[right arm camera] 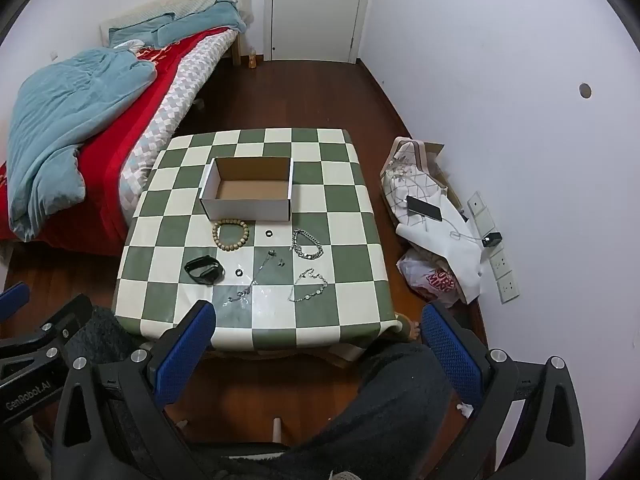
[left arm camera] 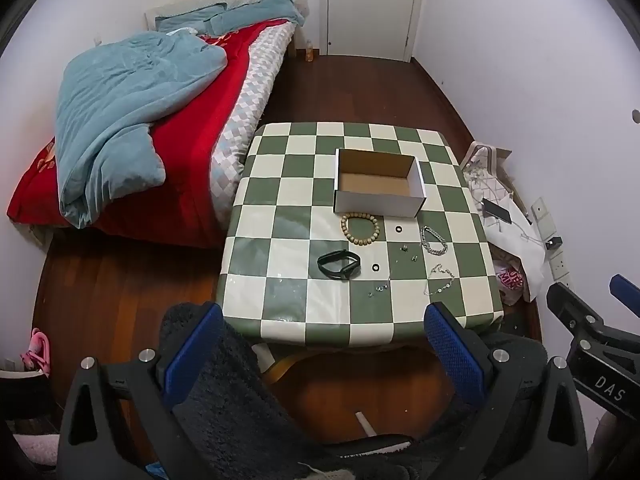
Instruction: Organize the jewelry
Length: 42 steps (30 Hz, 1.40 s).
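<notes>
On the checkered bench (right arm camera: 344,216) sits an open cardboard box (right arm camera: 248,200), nothing visible inside it. Just in front of the box lies a wooden bead bracelet (right arm camera: 230,235), with a small black ring (right arm camera: 269,233) beside it. Nearer the camera lie a black fitness band (right arm camera: 203,269), a second black ring (right arm camera: 239,272), a chunky silver chain bracelet (right arm camera: 307,245), a thin silver chain (right arm camera: 250,285) and a silver gem-link bracelet (right arm camera: 309,290). The left tool (left arm camera: 320,344) and the right tool (right arm camera: 318,344) both hang short of the bench's near edge, blue-padded fingers spread wide and gripping nothing. All the jewelry lies ahead of them, well apart. A bed (right arm camera: 80,112) stands to the left.
</notes>
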Tool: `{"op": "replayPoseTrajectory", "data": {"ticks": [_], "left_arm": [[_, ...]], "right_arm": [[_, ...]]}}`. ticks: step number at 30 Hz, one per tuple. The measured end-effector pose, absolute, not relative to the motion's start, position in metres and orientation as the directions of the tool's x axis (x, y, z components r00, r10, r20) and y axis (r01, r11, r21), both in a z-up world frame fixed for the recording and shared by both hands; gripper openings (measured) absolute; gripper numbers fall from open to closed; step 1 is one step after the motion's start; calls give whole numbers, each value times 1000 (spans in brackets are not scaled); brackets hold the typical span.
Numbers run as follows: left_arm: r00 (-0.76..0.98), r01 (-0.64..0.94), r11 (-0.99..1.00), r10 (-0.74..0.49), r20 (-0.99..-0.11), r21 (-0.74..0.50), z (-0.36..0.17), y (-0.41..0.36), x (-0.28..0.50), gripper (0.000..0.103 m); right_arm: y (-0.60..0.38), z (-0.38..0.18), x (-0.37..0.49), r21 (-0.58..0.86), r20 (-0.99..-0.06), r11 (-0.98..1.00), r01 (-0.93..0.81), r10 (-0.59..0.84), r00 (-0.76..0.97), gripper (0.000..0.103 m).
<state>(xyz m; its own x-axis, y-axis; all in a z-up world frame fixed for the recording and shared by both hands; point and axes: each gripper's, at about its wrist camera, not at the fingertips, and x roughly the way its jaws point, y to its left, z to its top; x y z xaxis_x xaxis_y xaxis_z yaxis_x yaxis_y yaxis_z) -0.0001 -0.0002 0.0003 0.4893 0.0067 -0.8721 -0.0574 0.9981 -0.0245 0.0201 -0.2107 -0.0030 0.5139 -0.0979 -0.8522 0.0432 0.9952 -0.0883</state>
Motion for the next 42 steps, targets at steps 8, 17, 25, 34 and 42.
{"op": "replayPoseTrajectory", "data": {"ticks": [8, 17, 25, 34, 42], "left_arm": [[492, -54, 998, -1, -870, -31, 16, 5, 10, 103], [518, -49, 999, 10, -855, -18, 17, 1, 3, 103], [523, -49, 999, 9, -852, -19, 19, 2, 3, 103], [527, -49, 999, 15, -850, -13, 23, 3, 3, 103], [537, -42, 999, 19, -843, -5, 26, -1, 1, 103]], "right_arm": [[-209, 0, 20, -82, -850, 996, 47, -94, 519, 103], [-206, 5, 20, -74, -846, 996, 42, -85, 527, 103], [-208, 7, 18, -71, -846, 996, 45, -84, 526, 103], [-206, 7, 19, -69, -850, 997, 45, -82, 520, 103], [-206, 7, 20, -71, -851, 996, 46, -84, 519, 103]]}}
